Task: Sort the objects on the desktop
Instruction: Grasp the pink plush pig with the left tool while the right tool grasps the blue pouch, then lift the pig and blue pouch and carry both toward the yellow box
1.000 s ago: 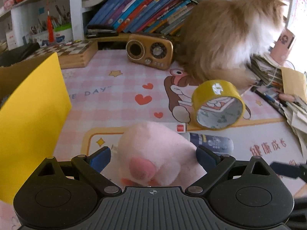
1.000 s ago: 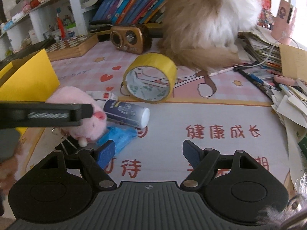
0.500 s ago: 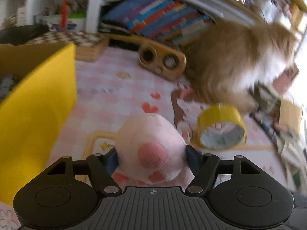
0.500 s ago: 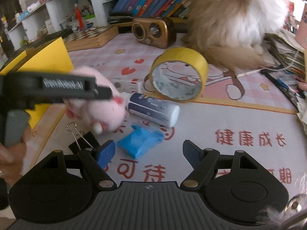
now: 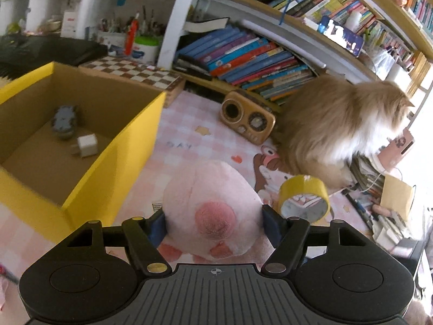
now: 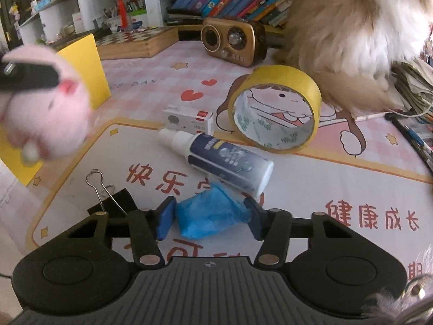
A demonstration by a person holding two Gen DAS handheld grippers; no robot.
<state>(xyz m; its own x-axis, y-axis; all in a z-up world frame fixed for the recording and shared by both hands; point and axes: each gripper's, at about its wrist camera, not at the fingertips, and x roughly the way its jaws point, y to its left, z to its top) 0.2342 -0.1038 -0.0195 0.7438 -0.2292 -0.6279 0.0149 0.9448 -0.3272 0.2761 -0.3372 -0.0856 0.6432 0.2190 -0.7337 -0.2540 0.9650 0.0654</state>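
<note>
Flanking tape roll point(image 6: 274, 108): cat point(image 5: 338, 124), bottle point(image 6: 219, 159).

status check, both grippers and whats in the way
Left gripper shut on pink plush toy, lifted beside yellow box. Right gripper open, straddling blue wrapper. Binder clip close on its left.

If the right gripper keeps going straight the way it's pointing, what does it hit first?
The right gripper would first meet the crumpled blue plastic wrapper already between its fingers, then probably the white-capped dark blue bottle lying just beyond.
</note>
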